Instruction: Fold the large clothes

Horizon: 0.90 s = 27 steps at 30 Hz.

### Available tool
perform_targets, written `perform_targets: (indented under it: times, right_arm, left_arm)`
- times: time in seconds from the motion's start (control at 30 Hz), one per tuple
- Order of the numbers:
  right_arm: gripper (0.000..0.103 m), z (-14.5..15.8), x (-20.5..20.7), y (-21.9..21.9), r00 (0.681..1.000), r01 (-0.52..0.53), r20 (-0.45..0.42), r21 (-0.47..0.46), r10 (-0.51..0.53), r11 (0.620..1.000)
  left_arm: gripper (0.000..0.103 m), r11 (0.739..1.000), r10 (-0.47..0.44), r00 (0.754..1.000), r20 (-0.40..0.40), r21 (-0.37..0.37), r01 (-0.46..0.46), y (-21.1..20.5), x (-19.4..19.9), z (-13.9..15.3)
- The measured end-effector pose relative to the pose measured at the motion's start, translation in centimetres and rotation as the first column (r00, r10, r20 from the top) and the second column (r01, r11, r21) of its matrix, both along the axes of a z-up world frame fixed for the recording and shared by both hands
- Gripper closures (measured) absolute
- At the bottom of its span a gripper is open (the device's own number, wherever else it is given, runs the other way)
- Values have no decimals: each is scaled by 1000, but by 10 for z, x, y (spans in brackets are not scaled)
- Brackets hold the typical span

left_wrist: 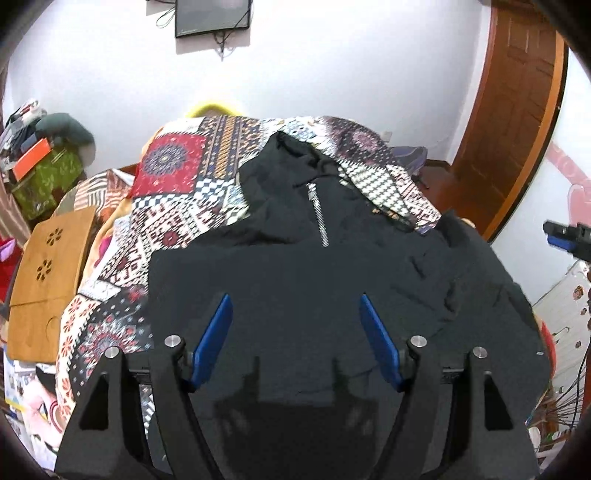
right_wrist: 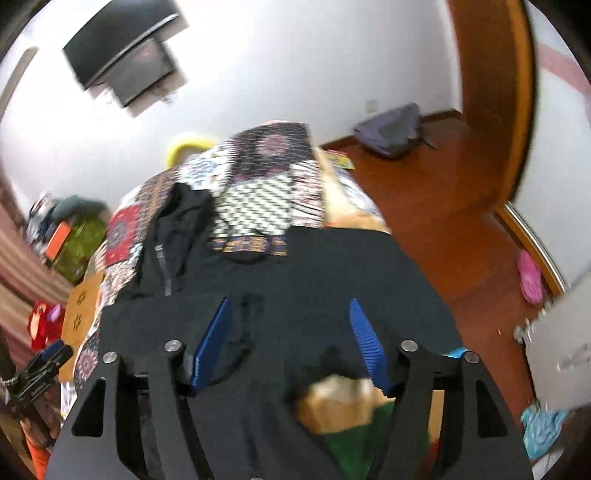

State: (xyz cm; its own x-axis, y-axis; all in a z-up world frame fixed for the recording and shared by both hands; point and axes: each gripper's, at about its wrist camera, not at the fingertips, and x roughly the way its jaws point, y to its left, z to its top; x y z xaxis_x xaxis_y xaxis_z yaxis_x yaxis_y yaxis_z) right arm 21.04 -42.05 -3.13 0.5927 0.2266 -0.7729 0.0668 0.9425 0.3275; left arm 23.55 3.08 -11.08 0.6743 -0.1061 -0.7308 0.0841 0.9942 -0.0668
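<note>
Room: white walls are seen, with a wooden door (left_wrist: 517, 110), a reddish wooden floor (right_wrist: 424, 206) and a dark screen (left_wrist: 212, 16) mounted high on the wall.
Left gripper (left_wrist: 295, 314): its blue pads are held wide apart above the black garment (left_wrist: 295, 266); nothing is gripped between them.
Right gripper (right_wrist: 290, 317): its pads are likewise spread wide, with only dark cloth seen below them; the view is blurred.
Black garment: it is spread over the bed, its silver zipper (left_wrist: 318, 216) and collar toward the far end.
Patterned bedcover (left_wrist: 177, 192): it is laid beneath the garment, and one fold is draped over the garment's far right part.
Surroundings: a wooden lap board (left_wrist: 51, 280) is seen left of the bed, a pink sandal (right_wrist: 530, 280) on the floor.
</note>
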Motion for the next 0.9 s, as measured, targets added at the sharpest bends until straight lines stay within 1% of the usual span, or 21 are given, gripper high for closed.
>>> perform_targets:
  times: [0.13, 0.23, 0.33, 0.5, 0.6, 0.67, 0.73, 0.83, 0.9]
  right_arm:
    - [39, -34, -3, -35, 992, 84, -100, 63, -77, 994]
    - [39, -68, -1, -57, 973, 149, -197, 121, -124, 981]
    - [39, -94, 4, -72, 952, 197, -268, 176, -146, 965]
    - [39, -122, 14, -83, 928, 249, -338, 242, -159, 938]
    - [38, -132, 18, -86, 922, 283, -342, 271, -183, 920]
    - [34, -135, 20, -88, 921, 302, -335, 294, -198, 907]
    - [33, -138, 23, -89, 918, 319, -335, 305, -213, 897]
    - [33, -140, 29, -89, 913, 335, -334, 292, -232, 896]
    - [33, -140, 34, -86, 913, 335, -329, 266, -242, 904]
  left_arm:
    - [31, 1000, -32, 999, -8, 0, 32, -18, 8, -4]
    - [31, 999, -53, 998, -28, 5, 53, -30, 14, -13]
    - [31, 998, -66, 996, -54, 9, 66, -40, 18, -24]
    - [31, 997, -74, 993, -90, 12, 75, -48, 23, -37]
    - [31, 998, -64, 992, -106, 7, 65, -48, 26, -43]
    - [31, 998, -55, 992, -117, -3, 55, -46, 28, -45]
    - [31, 999, -47, 991, -128, -16, 46, -44, 29, -49]
    - [31, 999, -38, 990, -135, -30, 34, -41, 31, -51]
    - [31, 999, -33, 990, -136, -39, 28, -40, 30, -51]
